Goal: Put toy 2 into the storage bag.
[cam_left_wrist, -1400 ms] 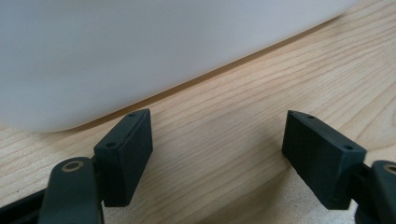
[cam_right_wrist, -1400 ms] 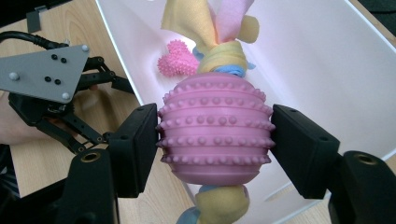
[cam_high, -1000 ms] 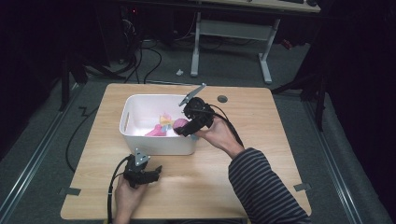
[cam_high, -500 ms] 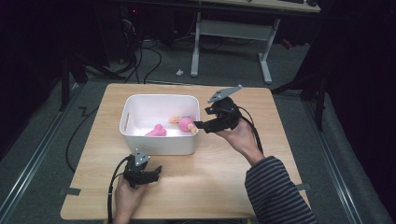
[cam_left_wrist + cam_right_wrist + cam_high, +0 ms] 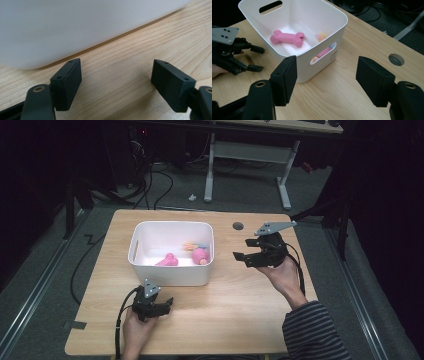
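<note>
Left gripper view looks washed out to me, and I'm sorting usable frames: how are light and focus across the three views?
Left gripper view: the white bin wall is a bright, featureless blur; wood grain of the table is sharp. Right gripper view: evenly lit, the pink bone toy crisp, near jaws soft. High view: table lit, surroundings nearly black.

Light wood desk (image 5: pixel 240 290) with a grommet hole (image 5: pixel 238 226) near the far edge carries a white bin (image 5: pixel 172 270); left hand-held gripper (image 5: pixel 161 306) rests on it.

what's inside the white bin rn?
The white bin holds a pink bone toy and a second pink toy with yellow-blue bits. The wall partly hides it, so its kind is unclear.
</note>
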The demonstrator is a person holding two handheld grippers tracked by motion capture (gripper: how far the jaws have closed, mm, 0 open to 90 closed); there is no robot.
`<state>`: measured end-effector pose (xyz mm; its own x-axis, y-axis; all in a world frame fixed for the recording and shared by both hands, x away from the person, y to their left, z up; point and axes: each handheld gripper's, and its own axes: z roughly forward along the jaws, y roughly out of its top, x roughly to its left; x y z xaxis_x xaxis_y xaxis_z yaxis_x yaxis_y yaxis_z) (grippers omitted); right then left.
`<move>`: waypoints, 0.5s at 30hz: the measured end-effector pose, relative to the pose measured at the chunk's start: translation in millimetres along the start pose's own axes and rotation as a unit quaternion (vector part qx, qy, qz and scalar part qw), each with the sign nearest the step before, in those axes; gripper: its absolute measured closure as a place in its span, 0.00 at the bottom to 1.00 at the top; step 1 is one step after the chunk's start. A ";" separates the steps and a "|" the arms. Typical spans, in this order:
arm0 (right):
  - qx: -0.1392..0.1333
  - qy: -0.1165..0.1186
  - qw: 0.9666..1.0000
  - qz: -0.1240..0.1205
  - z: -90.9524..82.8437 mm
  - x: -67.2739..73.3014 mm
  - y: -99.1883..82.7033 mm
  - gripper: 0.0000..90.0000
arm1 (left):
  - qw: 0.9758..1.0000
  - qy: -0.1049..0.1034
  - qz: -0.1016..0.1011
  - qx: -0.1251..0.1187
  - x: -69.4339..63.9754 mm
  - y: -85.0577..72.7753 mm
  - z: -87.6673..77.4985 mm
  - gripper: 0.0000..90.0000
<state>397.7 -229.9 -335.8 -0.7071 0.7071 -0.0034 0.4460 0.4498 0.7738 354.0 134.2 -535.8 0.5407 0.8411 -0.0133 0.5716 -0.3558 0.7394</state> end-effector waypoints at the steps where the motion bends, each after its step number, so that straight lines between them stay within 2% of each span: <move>1: 0.001 -0.002 1.000 0.000 -2.6 -0.1 -1.7 0.38 | 1.000 0.000 0.000 0.000 0.0 0.0 0.0 0.28; 9: -0.009 -0.011 1.000 0.012 -21.6 -2.9 -15.7 0.39 | 1.000 0.000 0.000 0.000 0.0 -0.1 -0.1 0.28; 15: -0.028 -0.020 0.999 0.018 -39.3 -1.8 -27.8 0.39 | 1.000 0.000 0.001 0.000 0.0 -0.1 -0.1 0.28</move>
<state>365.0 -265.1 -332.5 -0.6685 0.7437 -0.0001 0.4377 0.3935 0.8085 353.9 134.3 -535.8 0.5414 0.8407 -0.0126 0.5712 -0.3568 0.7392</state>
